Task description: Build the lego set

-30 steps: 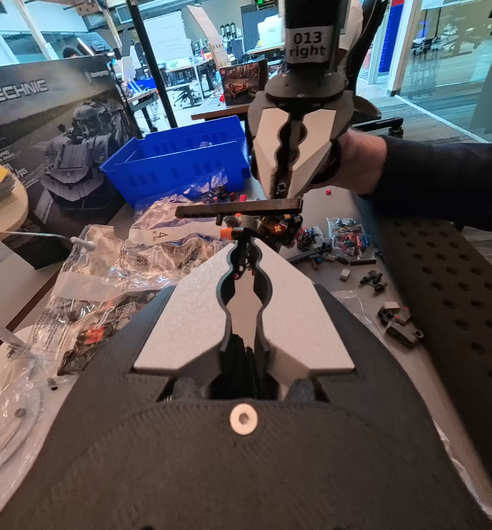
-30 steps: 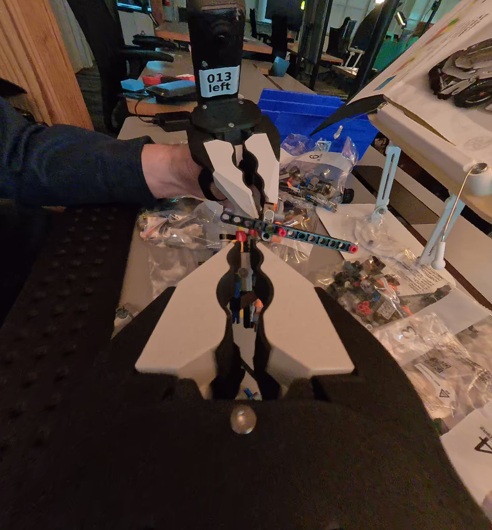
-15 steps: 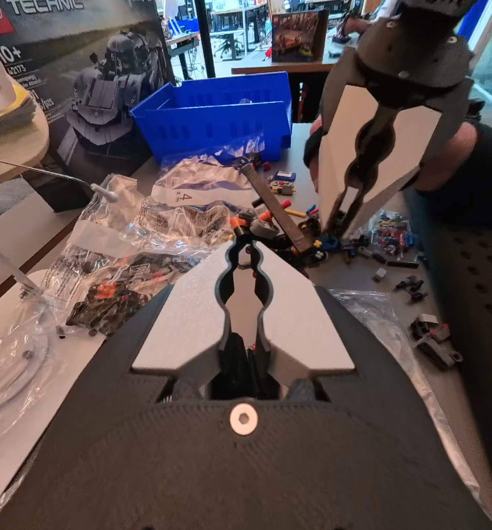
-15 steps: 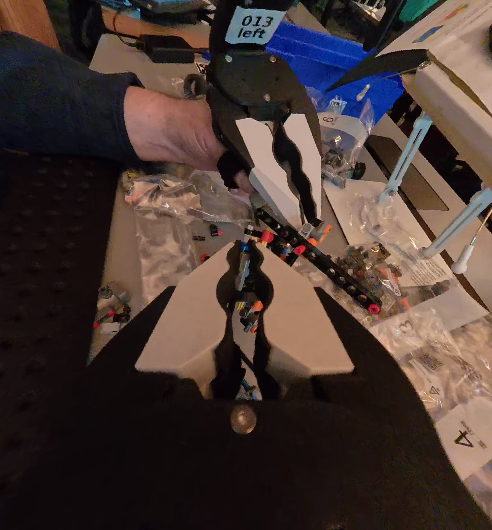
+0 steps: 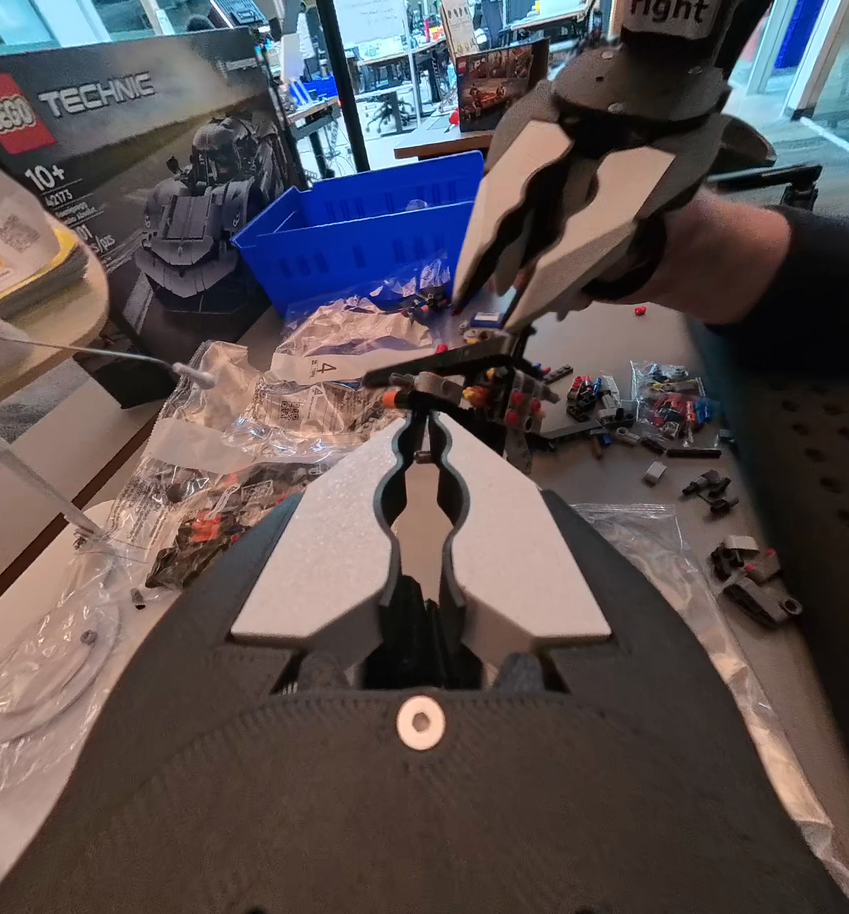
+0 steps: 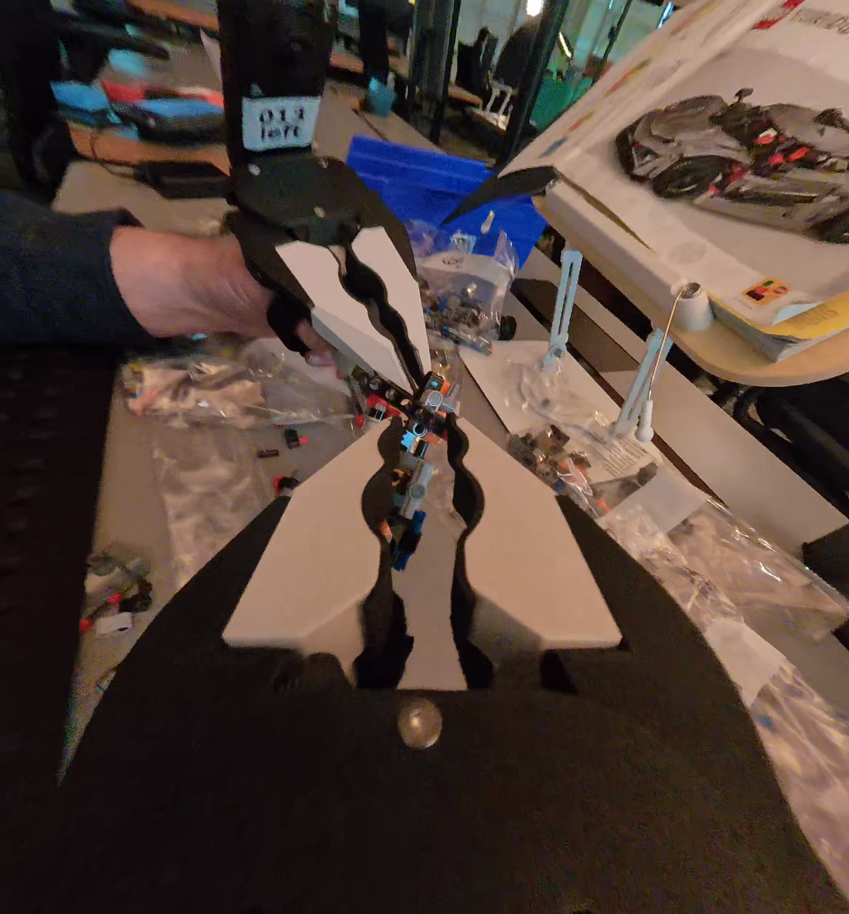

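Observation:
My left gripper point(image 5: 420, 420) is shut on a small Lego assembly point(image 5: 467, 390) and holds it above the table. The assembly has a long black beam point(image 5: 437, 358) on top, a grey connector, an orange pin and red pins. My right gripper point(image 6: 420, 425) is open, its fingers on either side of the assembly's near end point(image 6: 415, 489) without closing on it. In the left wrist view the right gripper point(image 5: 484, 316) points down just above the beam's right end. In the right wrist view the left gripper point(image 6: 417, 386) pinches the assembly from behind.
A blue bin point(image 5: 363, 237) and the set's box point(image 5: 115, 148) stand at the back. Numbered bags of parts point(image 5: 288, 410) lie to the left, loose pieces point(image 5: 659, 410) to the right. A black perforated mat point(image 5: 833, 470) borders the table. An instruction booklet on a stand point(image 6: 709, 198) overhangs the table. The gap from one gripper's tips to the other's is roughly 5 centimetres.
My right gripper has opened and let go of the assembly. The left gripper has turned the assembly, so its black beam now lies crosswise under the right gripper's tips.

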The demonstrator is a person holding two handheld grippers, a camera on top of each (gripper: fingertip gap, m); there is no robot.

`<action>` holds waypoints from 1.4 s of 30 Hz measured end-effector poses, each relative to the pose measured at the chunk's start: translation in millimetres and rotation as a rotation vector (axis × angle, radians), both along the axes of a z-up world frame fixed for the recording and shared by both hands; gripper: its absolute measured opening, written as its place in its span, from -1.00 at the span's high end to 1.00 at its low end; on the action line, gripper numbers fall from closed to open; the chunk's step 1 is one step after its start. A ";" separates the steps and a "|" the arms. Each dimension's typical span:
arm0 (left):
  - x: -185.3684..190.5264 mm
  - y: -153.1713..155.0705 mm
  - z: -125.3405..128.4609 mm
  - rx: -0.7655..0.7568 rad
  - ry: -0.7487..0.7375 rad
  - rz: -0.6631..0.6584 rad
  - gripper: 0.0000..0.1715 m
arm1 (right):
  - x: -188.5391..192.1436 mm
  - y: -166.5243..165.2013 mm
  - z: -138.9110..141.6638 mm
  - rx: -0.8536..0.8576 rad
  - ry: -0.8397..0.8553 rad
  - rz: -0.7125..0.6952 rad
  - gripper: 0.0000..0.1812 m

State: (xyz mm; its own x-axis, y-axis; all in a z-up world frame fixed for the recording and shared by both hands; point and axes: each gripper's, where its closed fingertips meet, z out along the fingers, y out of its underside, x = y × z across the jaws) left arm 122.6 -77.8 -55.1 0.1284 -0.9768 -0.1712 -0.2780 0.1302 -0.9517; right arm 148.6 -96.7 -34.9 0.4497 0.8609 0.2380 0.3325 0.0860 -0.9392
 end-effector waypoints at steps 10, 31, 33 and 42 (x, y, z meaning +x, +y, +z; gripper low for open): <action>5.9 -12.0 -8.7 0.023 0.050 -0.059 1.00 | -9.9 0.0 -26.7 -0.010 -0.139 0.020 0.92; 7.4 -17.0 -12.7 -0.008 0.065 -0.090 1.00 | -37.9 -7.6 -72.4 -0.312 -0.158 0.132 0.69; -1.4 -8.3 -14.2 0.007 0.102 -0.050 1.00 | -37.4 -5.7 -79.3 -0.316 -0.190 0.116 0.76; -36.4 -11.5 -50.6 -0.237 0.311 -0.081 0.60 | -38.1 -2.5 -63.3 -0.331 -0.067 0.122 0.79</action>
